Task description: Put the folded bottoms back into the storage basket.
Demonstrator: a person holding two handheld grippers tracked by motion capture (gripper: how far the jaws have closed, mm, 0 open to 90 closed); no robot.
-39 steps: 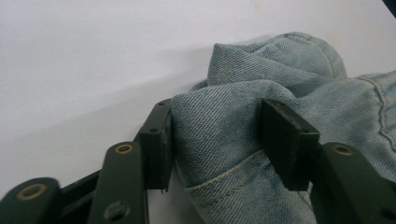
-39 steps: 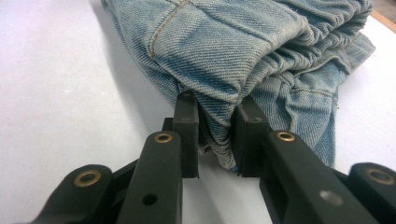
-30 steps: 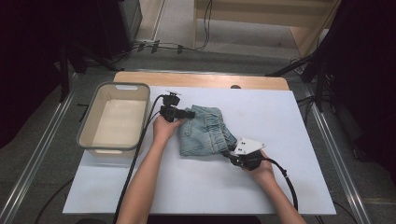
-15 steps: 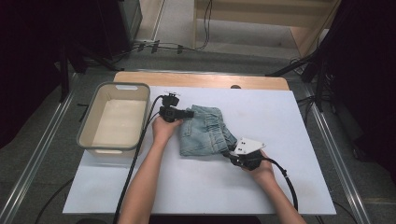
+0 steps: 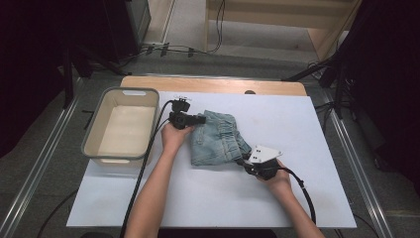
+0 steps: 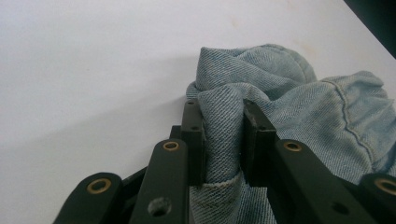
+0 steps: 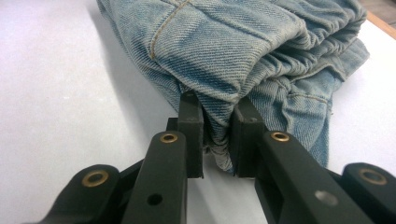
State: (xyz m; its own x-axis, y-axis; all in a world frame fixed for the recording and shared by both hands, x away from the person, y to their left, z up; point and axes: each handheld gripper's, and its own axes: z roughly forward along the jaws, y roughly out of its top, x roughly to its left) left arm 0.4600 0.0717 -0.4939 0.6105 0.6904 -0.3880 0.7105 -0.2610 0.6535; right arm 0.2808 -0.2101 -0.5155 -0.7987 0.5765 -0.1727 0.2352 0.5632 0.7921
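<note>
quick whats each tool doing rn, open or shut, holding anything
Left tool: shut on a fold of the folded jeans.
Right tool: shut on the jeans' edge at the opposite corner.

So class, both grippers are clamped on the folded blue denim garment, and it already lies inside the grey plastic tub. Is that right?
Not quite. The folded blue denim garment lies on the white table, beside the grey plastic tub, as the high view shows. The left gripper and right gripper are indeed both clamped on it.
</note>
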